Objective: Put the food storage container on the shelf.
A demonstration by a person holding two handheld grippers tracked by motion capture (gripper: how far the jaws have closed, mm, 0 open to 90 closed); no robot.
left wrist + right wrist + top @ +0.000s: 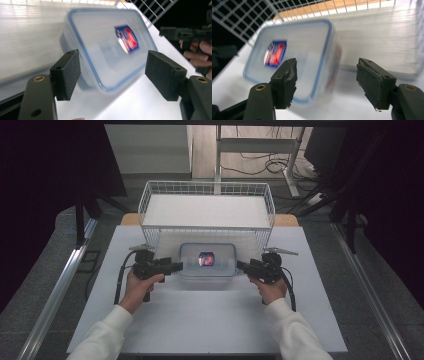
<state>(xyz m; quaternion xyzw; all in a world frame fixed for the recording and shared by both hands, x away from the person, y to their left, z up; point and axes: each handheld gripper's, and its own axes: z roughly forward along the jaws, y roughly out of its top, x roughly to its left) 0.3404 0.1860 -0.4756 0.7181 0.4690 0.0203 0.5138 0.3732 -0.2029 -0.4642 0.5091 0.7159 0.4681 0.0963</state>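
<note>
A clear plastic container (pixel 207 260) with a blue-rimmed lid and a red and blue label (pixel 206 259) lies on the white table (pixel 200 320), just in front of the wire basket. My left gripper (pixel 179 266) is at its left end and my right gripper (pixel 239 265) at its right end. In the left gripper view the left gripper (pixel 116 72) is open, with the container (pixel 105 50) blurred and its near end between the jaws. The right gripper (pixel 329 80) is open too, and the container (pixel 297 60) reaches its left jaw. I cannot tell whether any pad touches it.
A white wire basket (pixel 207 185) with a white ribbed sheet in its bottom stands at the back of the table. Its front wall is close behind the container. Bare table lies in front of the hands. Cables and desk legs are on the floor beyond.
</note>
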